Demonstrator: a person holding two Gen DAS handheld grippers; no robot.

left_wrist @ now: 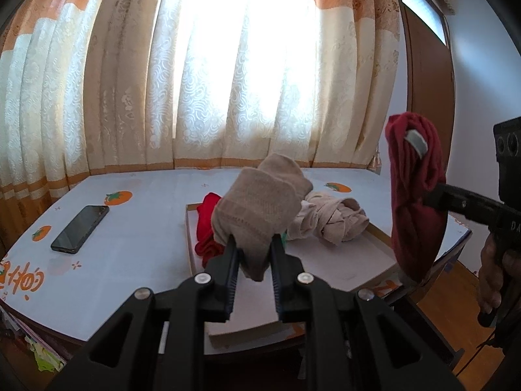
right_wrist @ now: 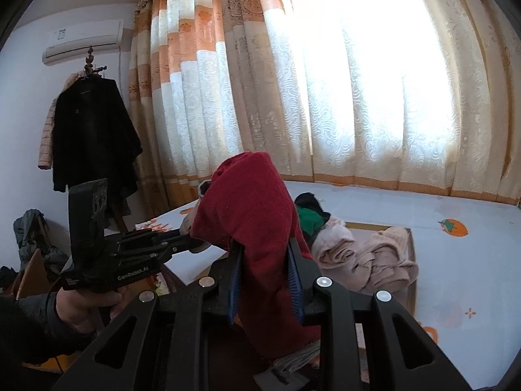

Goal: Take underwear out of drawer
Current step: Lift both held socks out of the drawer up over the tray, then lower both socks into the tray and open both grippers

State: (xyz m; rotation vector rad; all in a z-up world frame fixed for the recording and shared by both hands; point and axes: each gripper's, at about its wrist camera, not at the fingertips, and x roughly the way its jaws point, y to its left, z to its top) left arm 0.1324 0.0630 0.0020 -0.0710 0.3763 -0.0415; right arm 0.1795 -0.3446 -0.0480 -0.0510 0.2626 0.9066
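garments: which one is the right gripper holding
The dark red garment, clamped in the right gripper; the left gripper holds the beige one.

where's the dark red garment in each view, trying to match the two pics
Left wrist view: the dark red garment hangs at the right edge, clamped in the right gripper.
Right wrist view: it fills the lower centre, between that gripper's fingers.
Shared landmark: the pile of beige clothes in the shallow drawer.
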